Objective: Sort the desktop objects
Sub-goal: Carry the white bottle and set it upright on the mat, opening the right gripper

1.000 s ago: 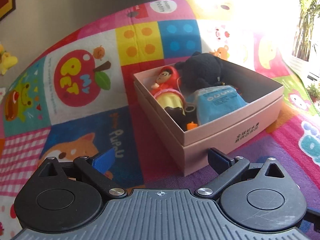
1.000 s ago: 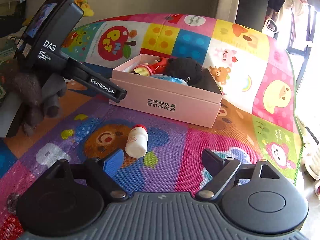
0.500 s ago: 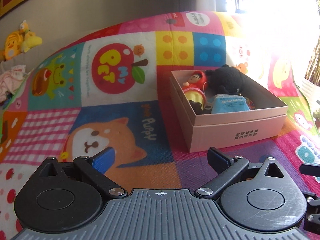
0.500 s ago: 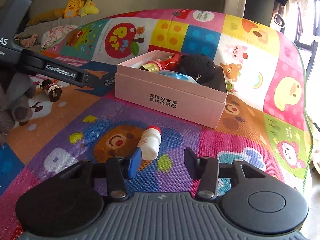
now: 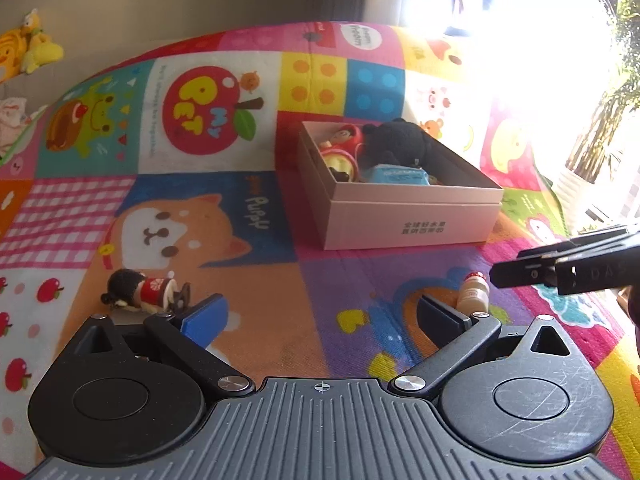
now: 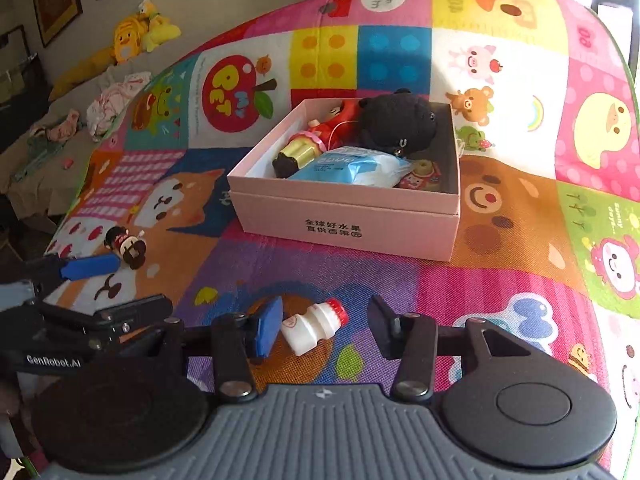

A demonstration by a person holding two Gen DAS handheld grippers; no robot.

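On the play mat point(image 5: 248, 320), left wrist view: left gripper point(image 5: 320, 320) hangs above the orange and purple squares, fingers spread wide, nothing between them. A small doll figure point(image 5: 140, 292) lies on its side just beyond the blue left pad, apart from it. A small white bottle point(image 5: 473, 294) with a red cap lies just past the right fingertip. The pink box point(image 5: 408, 216) stands farther back on the mat, open-topped, holding a black plush point(image 5: 396, 144), a red doll point(image 5: 340, 148) and a blue packet point(image 5: 396, 174). The right gripper's black body enters from the right edge, above the bottle.

Right wrist view: right gripper point(image 6: 326, 326) is tilted down over the mat, jaws part-open. The white bottle point(image 6: 314, 324) lies on its side between the fingers, cap toward the right finger. Its base sits at the blue pad of the left finger; whether they touch I cannot tell. A clear gap separates cap and right finger, so no grip. The pink box point(image 6: 344, 216) stands beyond, the same toys inside. The doll figure point(image 6: 126, 246) lies at left, near the left gripper's blue fingertip point(image 6: 90, 267).
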